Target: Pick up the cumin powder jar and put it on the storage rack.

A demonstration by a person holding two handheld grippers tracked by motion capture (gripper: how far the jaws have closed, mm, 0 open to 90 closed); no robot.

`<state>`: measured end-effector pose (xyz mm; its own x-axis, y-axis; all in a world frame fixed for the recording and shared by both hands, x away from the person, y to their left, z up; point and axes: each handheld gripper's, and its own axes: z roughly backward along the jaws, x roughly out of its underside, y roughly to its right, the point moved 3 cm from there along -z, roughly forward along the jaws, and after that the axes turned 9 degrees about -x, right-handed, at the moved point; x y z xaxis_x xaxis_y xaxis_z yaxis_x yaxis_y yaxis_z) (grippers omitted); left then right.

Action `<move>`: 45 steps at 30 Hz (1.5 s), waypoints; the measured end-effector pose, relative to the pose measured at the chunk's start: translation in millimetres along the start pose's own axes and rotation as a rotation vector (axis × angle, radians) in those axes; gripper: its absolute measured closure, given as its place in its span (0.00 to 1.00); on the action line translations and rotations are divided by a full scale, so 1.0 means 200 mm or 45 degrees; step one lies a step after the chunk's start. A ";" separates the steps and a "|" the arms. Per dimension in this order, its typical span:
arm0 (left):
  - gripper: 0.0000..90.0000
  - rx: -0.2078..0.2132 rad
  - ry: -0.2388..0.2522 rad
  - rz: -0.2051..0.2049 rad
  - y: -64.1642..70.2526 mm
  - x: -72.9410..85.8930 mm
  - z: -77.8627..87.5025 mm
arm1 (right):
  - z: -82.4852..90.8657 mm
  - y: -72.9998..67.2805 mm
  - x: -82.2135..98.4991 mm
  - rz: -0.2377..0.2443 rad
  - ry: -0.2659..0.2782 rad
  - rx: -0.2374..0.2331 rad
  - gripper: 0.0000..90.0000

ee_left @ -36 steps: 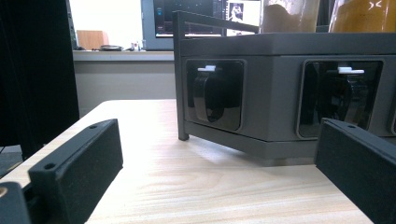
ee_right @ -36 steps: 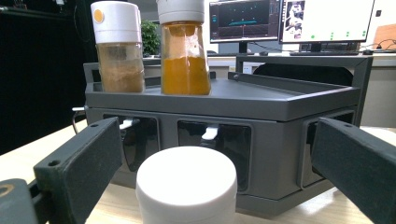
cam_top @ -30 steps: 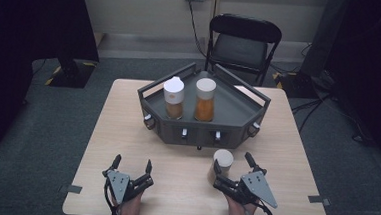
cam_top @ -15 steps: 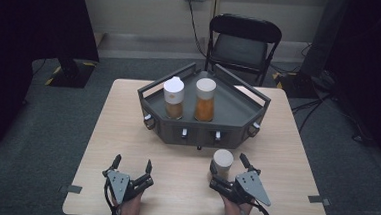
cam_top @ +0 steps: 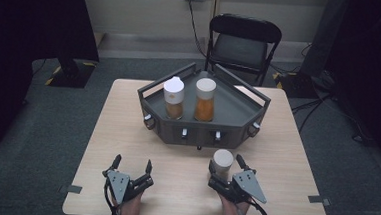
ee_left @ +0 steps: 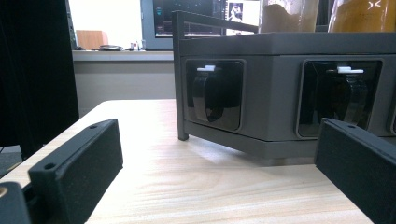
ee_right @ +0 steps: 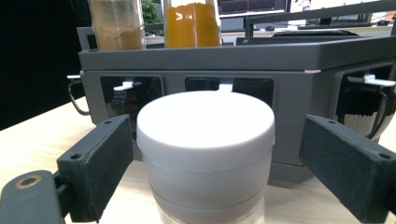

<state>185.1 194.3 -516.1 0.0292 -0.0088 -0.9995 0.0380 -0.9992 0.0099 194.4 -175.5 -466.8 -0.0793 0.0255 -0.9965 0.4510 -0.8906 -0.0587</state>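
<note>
A dark grey tray (cam_top: 237, 121) stands at the middle of the table. It holds a jar of brown powder with a rounded white cap (cam_top: 173, 99) and a jar of orange powder with a flat white cap (cam_top: 205, 99). A third white-capped jar (cam_top: 222, 163) stands on the table in front of the tray. My right gripper (cam_top: 225, 164) is open with a jaw on each side of that jar (ee_right: 205, 126), with a gap showing on its right side. My left gripper (cam_top: 133, 161) rests open near the front edge, nothing between its jaws, facing the tray's front wall (ee_left: 280, 46).
The tray's front wall carries several recessed clips (ee_right: 126, 86). A black folding chair (cam_top: 242, 40) stands behind the wooden table (cam_top: 122, 118). Bare tabletop lies to the left and right of the tray.
My right gripper has shifted left, bringing its jaws around the standing jar. The jar and the left gripper have stayed in place.
</note>
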 end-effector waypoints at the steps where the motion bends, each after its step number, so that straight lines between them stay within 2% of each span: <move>1: 0.01 0.000 0.000 0.000 0.00 0.00 0.00 | 0.00 0.00 0.00 -0.001 -0.002 0.000 0.11; 13: 0.01 0.000 0.000 0.000 0.00 0.00 0.00 | -0.02 0.03 0.03 -0.005 -0.060 -0.041 0.23; 20: 0.01 -0.001 0.000 -0.001 0.00 0.00 0.00 | -0.03 0.04 0.03 0.005 -0.064 -0.047 0.29; 22: 0.01 -0.001 0.000 0.000 0.00 0.00 0.00 | -0.03 0.04 0.03 -0.008 -0.070 -0.044 0.30; 26: 0.01 -0.001 0.001 0.000 0.00 0.00 0.00 | -0.03 0.04 0.03 -0.003 -0.072 -0.059 0.36; 38: 0.01 -0.001 0.000 -0.001 0.00 0.00 0.00 | -0.03 0.01 0.04 0.034 -0.067 -0.035 0.37; 45: 0.01 -0.002 0.000 -0.001 0.00 0.00 0.00 | -0.03 0.01 0.03 0.020 -0.075 -0.015 0.38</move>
<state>185.1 194.1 -516.1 0.0290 -0.0083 -0.9995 0.0397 -0.9992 0.0095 199.4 -174.4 -472.8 -0.1242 -0.0152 -0.9921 0.4632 -0.8851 -0.0445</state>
